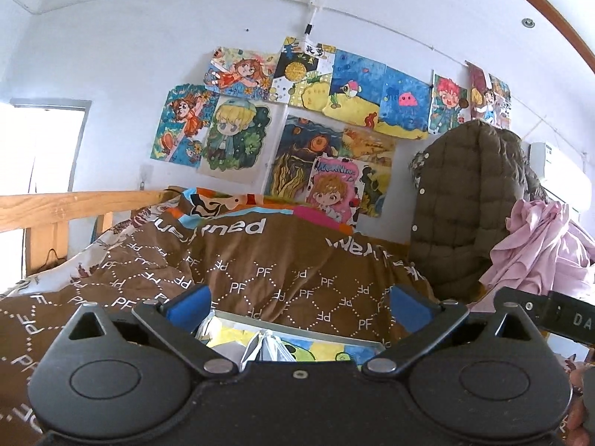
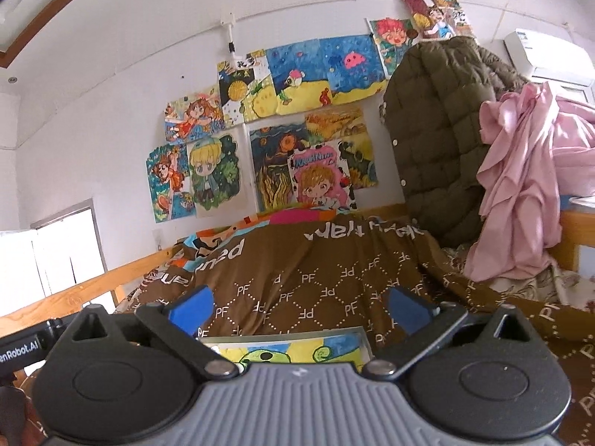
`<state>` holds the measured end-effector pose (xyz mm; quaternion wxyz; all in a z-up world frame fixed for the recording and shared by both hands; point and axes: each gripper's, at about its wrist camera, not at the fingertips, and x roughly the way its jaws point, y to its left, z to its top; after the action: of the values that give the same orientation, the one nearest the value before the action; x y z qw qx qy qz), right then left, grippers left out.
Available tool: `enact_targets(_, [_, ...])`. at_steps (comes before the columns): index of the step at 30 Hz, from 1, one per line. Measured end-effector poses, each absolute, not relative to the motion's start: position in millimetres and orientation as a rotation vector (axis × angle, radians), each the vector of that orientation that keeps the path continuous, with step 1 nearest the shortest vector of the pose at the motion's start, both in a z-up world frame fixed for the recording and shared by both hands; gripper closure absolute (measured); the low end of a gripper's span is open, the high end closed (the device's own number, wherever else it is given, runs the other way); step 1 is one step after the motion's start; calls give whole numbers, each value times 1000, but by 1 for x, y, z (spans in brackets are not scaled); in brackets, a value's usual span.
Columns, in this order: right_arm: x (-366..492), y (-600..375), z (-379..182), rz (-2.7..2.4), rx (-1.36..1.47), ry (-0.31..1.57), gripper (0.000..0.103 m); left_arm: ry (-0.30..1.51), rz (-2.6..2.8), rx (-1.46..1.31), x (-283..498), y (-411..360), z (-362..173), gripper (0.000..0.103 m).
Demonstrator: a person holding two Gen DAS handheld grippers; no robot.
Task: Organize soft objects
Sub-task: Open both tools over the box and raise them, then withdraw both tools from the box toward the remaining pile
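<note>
While both of our grippers hang above the bed, we hold nothing yet. Our left gripper (image 1: 297, 303) has its blue fingers (image 1: 189, 299) spread wide apart, with only air between them. Our right gripper (image 2: 299, 306) is spread wide too, and it is empty as well. We think we keep them wide so they are ready to take hold of something soft.

Below us lies the brown blanket (image 1: 260, 267) with little white "PF" letters on it. It covers most of the bed and looks bumpy, not smooth. A bright orange and blue cloth (image 1: 223, 202) peeks out from behind it, near the wall.

The soft things we may need to tidy sit at the far right end. A puffy green jacket (image 2: 438, 137) hangs up tall there, maybe over a bed post, but we cannot see what holds it. A pink cloth (image 2: 520, 186) droops in folds just beside it, touching the jacket. Both are well apart from our grippers.

Just under our grippers lies a picture in a frame (image 2: 293, 349), resting on the blanket. More drawings (image 2: 260, 126) are stuck on the white wall. A wooden rail (image 1: 74, 204) runs along the left side of the bed.

We think the job has hardly begun. Next we may reach for the pink cloth, and it could slip or drag.
</note>
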<state>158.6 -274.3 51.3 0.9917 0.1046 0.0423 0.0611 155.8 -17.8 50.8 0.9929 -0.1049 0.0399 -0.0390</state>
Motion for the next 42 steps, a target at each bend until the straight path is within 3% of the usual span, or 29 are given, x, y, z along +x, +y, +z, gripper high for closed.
enact_targets(17, [82,-278,38,110,165,110,0,67,-79,-150,78,-32,43,1])
enact_targets(27, [53,-267,27,99,116,182,0,174,-45,-118,47,-25,17,1])
enact_targets(42, [78,-260,0,83,112,452,0,332,-61,-65,57,-28,-8,1])
